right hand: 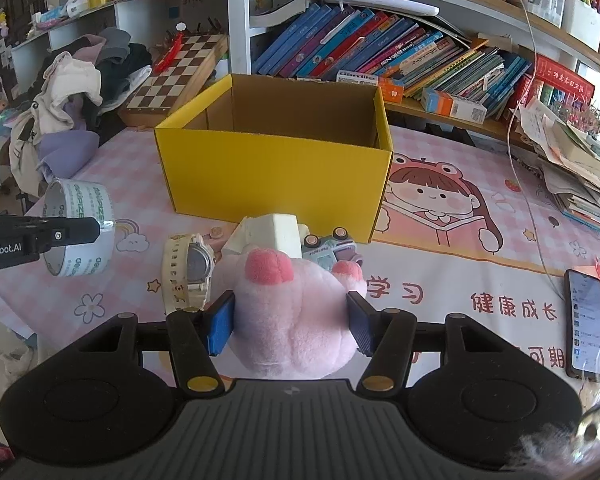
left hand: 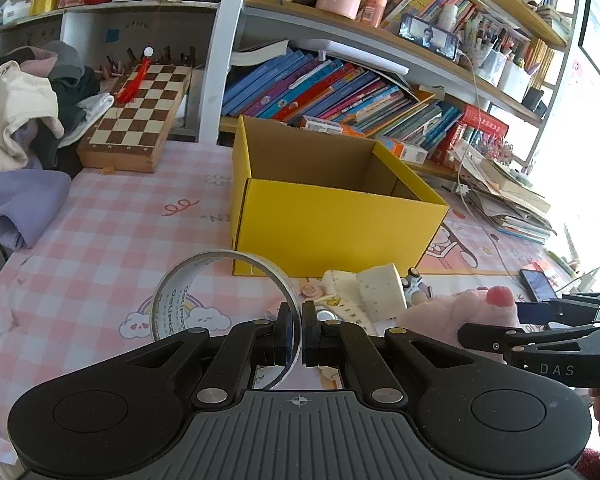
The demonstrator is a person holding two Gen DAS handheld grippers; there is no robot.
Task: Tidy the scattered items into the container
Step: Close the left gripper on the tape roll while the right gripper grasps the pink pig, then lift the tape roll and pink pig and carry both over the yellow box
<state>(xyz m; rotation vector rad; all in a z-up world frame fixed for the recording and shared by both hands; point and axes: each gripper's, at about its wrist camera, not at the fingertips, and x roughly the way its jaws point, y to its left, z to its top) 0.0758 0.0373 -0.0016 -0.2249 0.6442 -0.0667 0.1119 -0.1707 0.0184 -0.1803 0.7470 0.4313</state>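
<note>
Pink plush toy [right hand: 292,292] clamped at its sides between the blue pads [right hand: 220,328] of the right tool [right hand: 292,322], close in front of the yellow box [right hand: 276,172]. Clear tape roll [left hand: 168,308] pinched through its thin wall by the left tool [left hand: 296,332], closed tight on it, front-left of the box. Between plush and box, on the desk [right hand: 460,248]: cream watch [right hand: 188,272], pale foam block [right hand: 278,232], small toy car [right hand: 328,246], all near the box's front wall.

Likely snags from here:
- soft plush squashing and sliding out of the pads on the lift
- tape ring swivelling on so narrow a pinch
- plush brushing the watch just beside it and dragging it along
- both tools crowding the same opening and knocking together, or clipping the rim and shoving the light cardboard back

Inside the box: bare brown walls only, nothing showing. Floor hidden behind the front wall, so cannot call it empty.
</note>
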